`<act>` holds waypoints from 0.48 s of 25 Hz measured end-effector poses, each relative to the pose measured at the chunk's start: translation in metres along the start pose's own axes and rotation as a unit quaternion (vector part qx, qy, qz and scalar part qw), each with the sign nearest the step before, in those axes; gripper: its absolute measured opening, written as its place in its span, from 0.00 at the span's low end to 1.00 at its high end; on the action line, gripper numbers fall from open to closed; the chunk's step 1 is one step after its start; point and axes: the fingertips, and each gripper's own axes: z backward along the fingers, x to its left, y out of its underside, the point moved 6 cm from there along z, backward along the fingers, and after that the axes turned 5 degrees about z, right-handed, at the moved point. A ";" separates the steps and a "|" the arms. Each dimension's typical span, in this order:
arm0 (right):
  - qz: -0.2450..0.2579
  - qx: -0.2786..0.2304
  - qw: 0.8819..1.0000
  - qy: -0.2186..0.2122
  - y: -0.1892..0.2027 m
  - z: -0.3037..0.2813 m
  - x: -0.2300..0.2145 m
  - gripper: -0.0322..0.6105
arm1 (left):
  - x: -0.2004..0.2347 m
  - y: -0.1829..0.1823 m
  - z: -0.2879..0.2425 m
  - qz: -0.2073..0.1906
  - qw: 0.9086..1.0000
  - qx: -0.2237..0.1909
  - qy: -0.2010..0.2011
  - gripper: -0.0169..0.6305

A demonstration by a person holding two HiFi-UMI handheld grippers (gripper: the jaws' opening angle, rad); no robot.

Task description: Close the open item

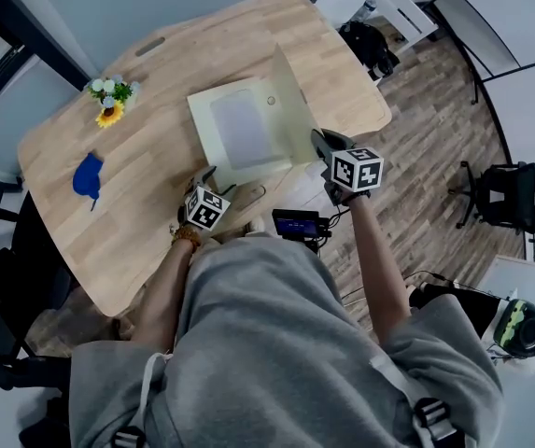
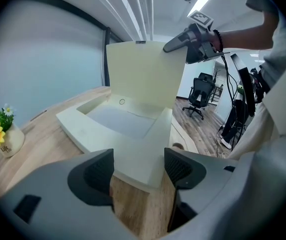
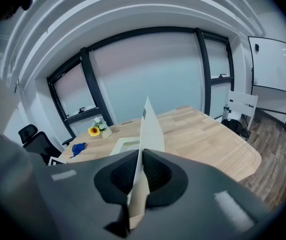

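Box on the wooden table, lid standing up, ready to be shut

To do it well, I think I should swing the lid down slowly over the bottom part and pinch hard so it does not slip; the bottom must not slide; my right gripper is squeezed tight on the lid's thin top edge; my left gripper is spread wide, with the box's near corner between its jaws, not squeezing it.

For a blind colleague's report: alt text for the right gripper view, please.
The right tongs pinch the raised lid of a cream box on a wooden table; a sunflower vase stands beyond.
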 end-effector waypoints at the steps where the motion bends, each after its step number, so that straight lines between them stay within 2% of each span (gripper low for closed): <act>1: -0.001 0.000 1.000 -0.003 0.001 -0.001 0.002 0.08 | 0.001 0.000 0.000 0.001 1.000 -0.002 0.001 0.51; 7: 0.017 0.004 1.000 -0.019 0.006 -0.002 0.014 0.09 | 0.002 0.002 0.000 0.007 1.000 -0.008 0.003 0.51; 12: 0.022 0.007 0.999 -0.032 0.012 -0.004 0.025 0.09 | 0.007 0.001 0.003 0.019 1.000 -0.010 -0.011 0.46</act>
